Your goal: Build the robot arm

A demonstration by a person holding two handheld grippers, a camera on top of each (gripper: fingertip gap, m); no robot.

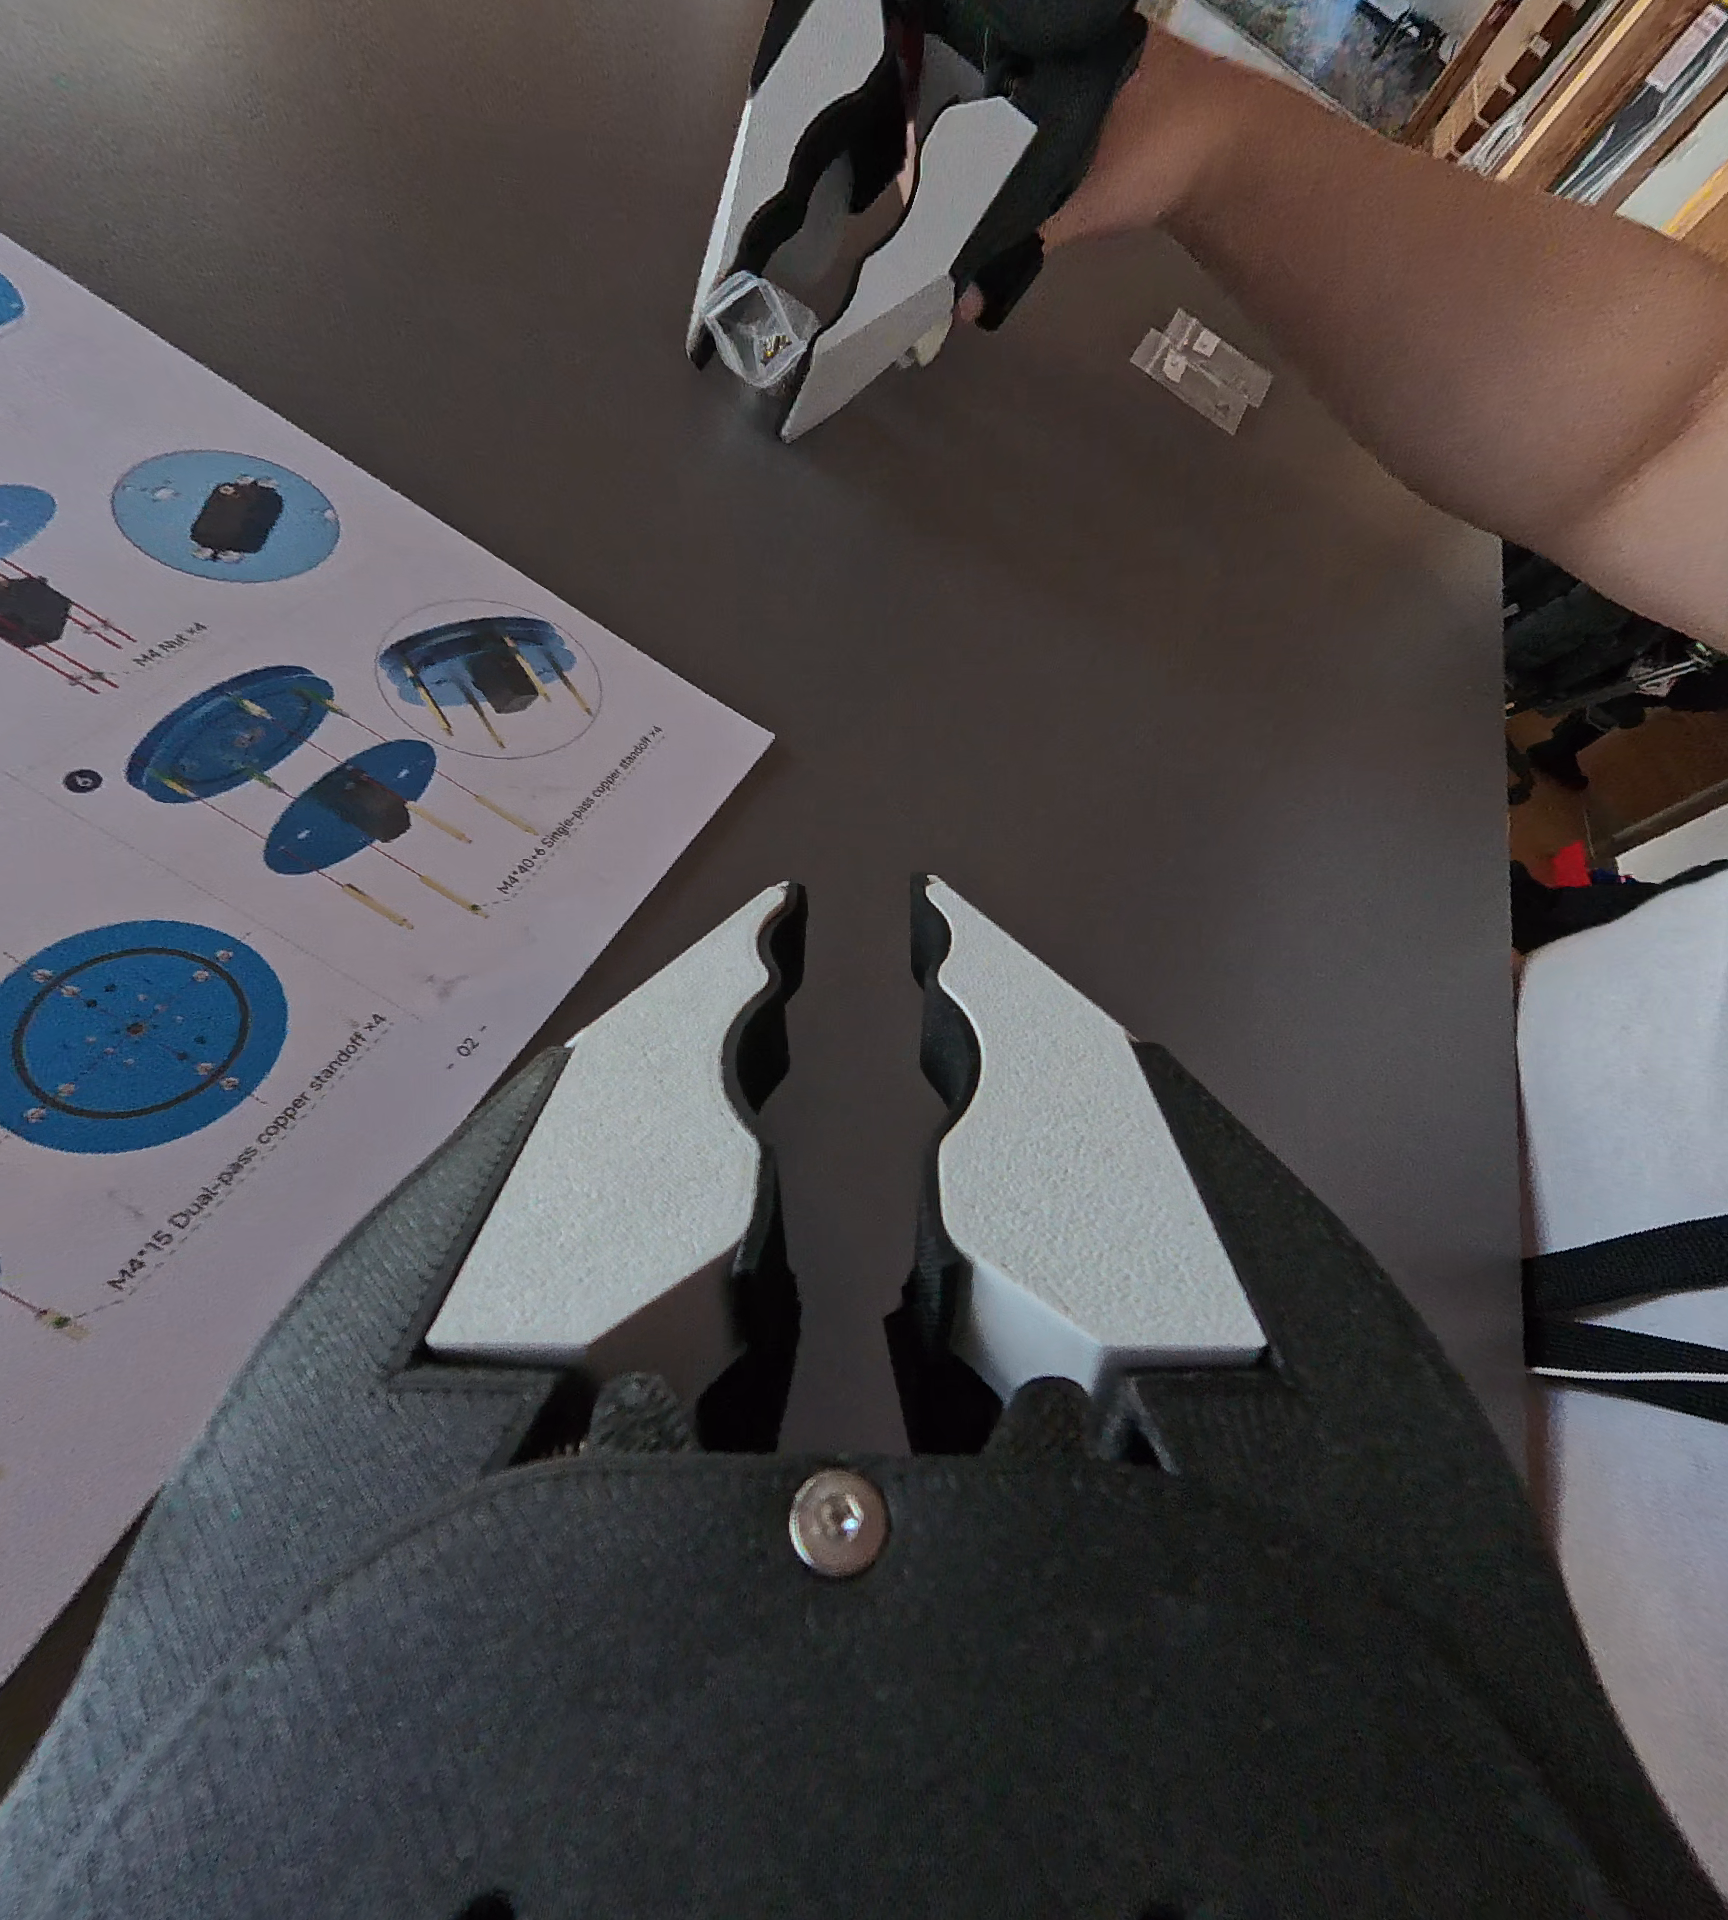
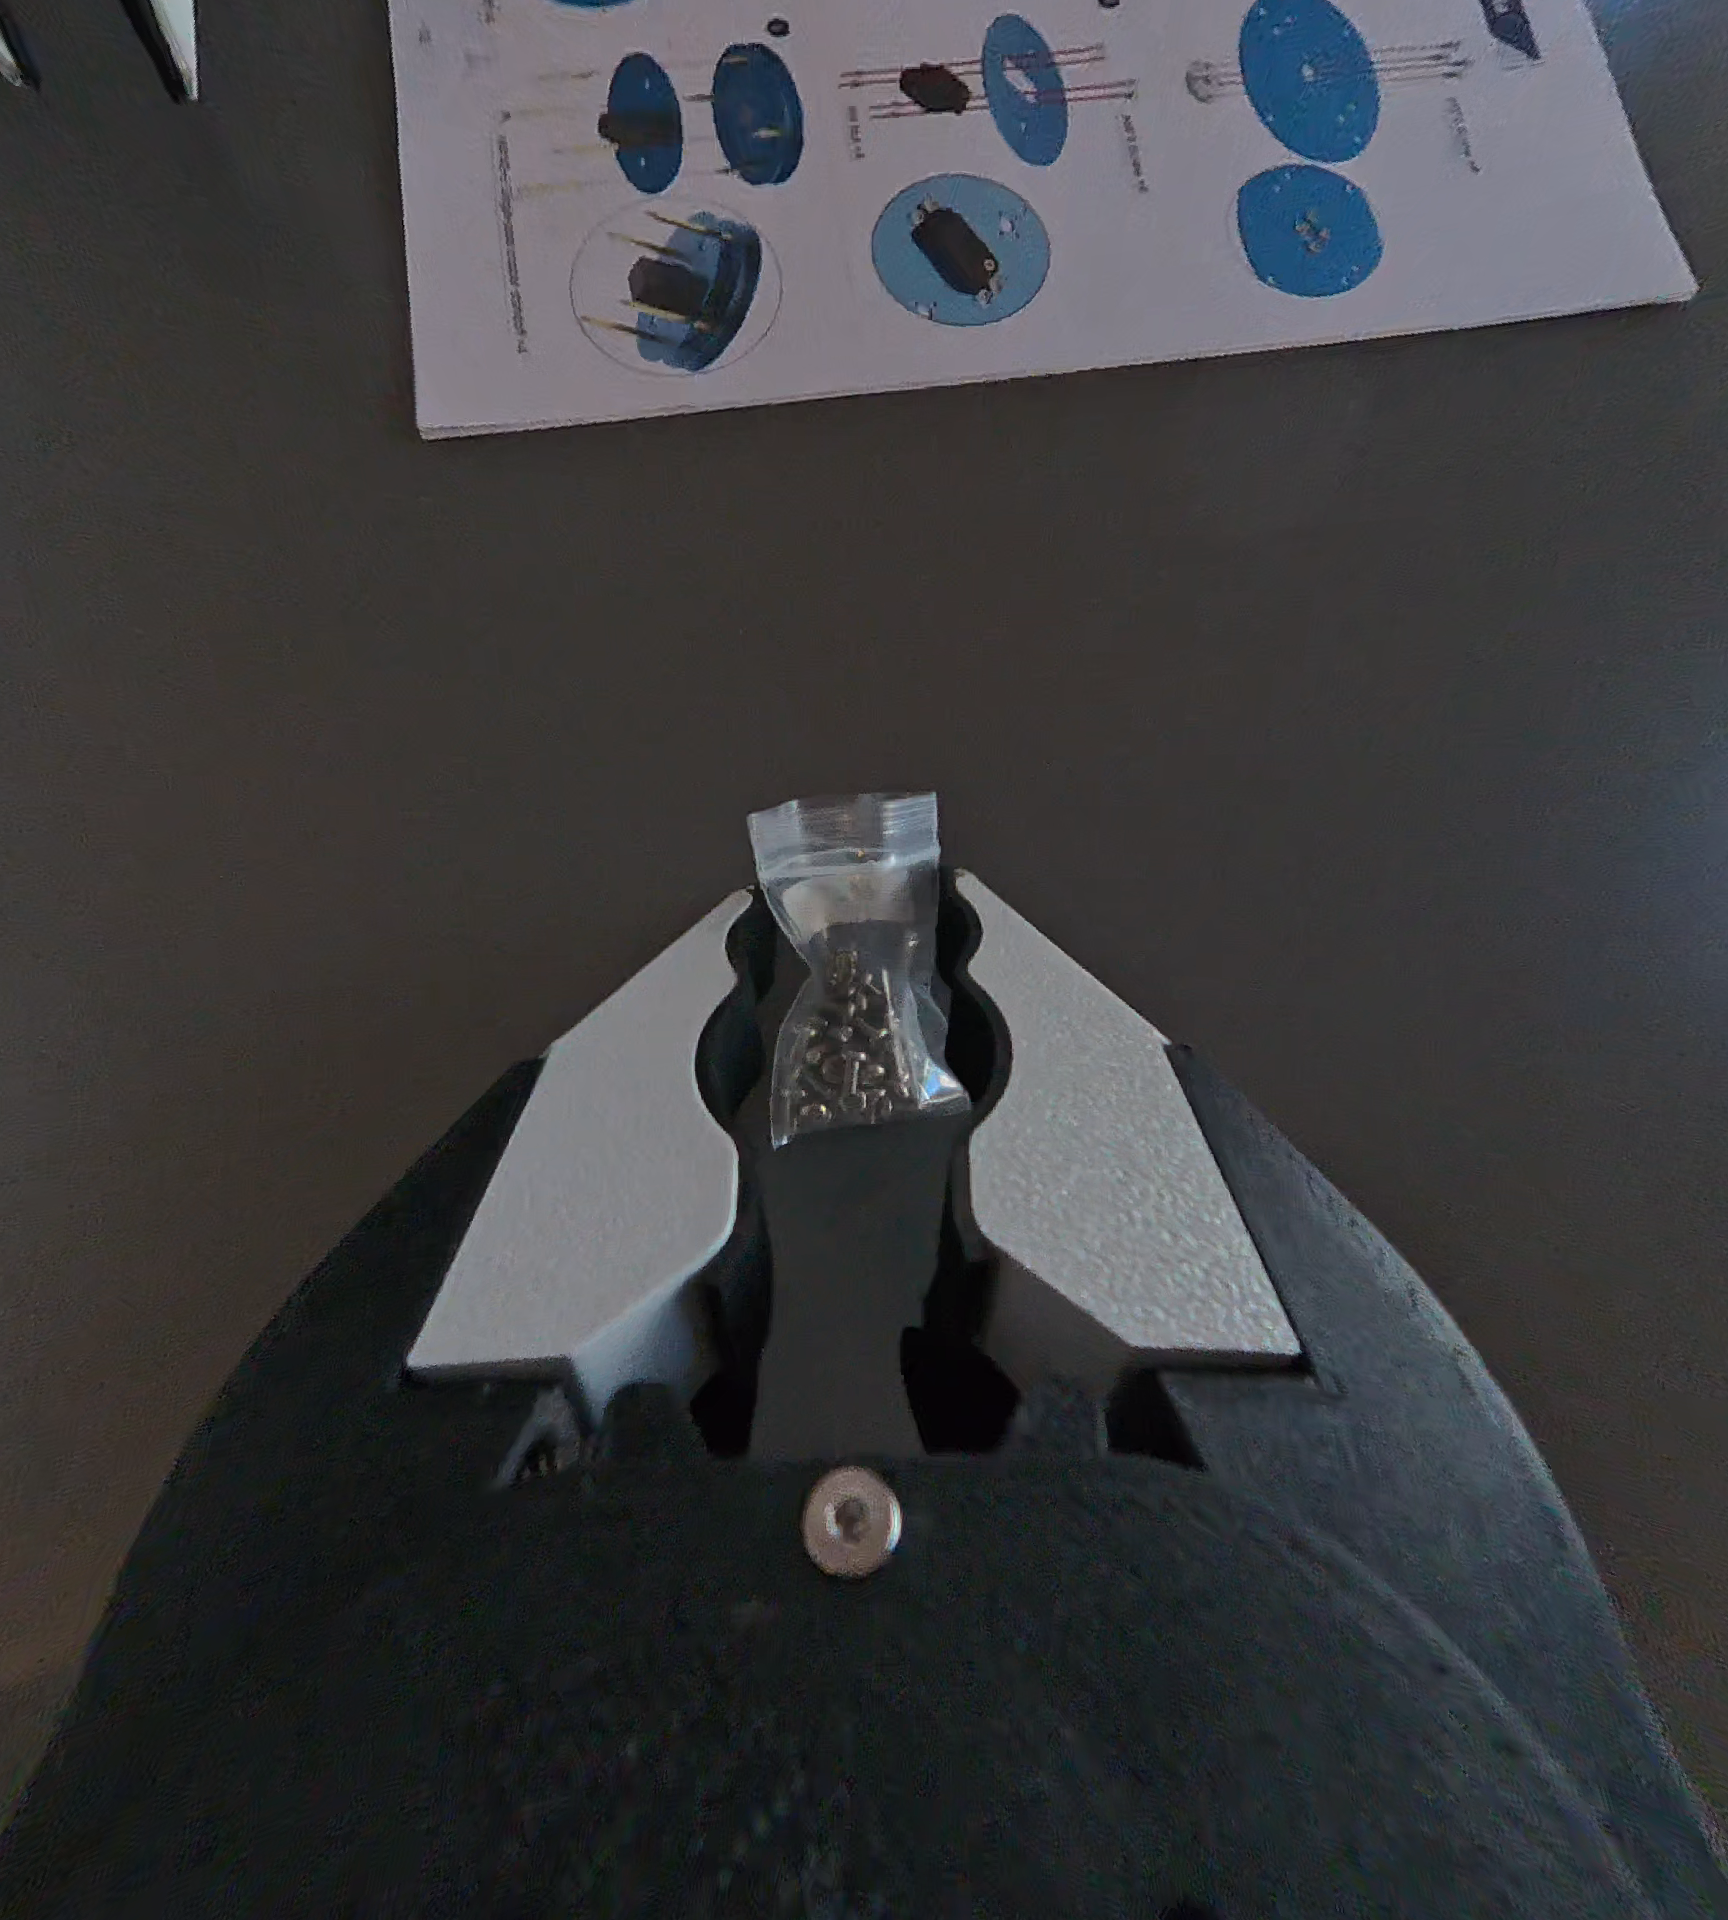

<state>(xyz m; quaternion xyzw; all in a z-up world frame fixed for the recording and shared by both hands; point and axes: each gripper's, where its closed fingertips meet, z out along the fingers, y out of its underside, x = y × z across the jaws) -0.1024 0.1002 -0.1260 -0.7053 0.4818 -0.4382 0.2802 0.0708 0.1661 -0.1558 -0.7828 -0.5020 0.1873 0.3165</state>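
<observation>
My right gripper (image 2: 855, 888) is shut on a small clear plastic bag (image 2: 855, 997) of several small metal screws. The bag's sealed top sticks out past the fingertips. It is held just above the dark table (image 2: 320, 727). In the left wrist view the right gripper (image 1: 751, 390) shows far ahead with the bag (image 1: 761, 332) between its tips, close to the table. My left gripper (image 1: 860, 894) hovers over the bare dark table (image 1: 1047, 675), its jaws a narrow gap apart with nothing between them. Its fingers (image 2: 91, 52) show at the top left of the right wrist view.
A printed instruction sheet (image 1: 548, 831) with blue disc drawings lies left of my left gripper; in the right wrist view the sheet (image 2: 839, 384) is ahead. More small clear bags (image 1: 1201, 366) lie right of the right gripper. A person's bare forearm (image 1: 1462, 364) crosses the right side. The table edge (image 1: 1504, 831) runs on the right. Left tips to right tips: about 20 cm.
</observation>
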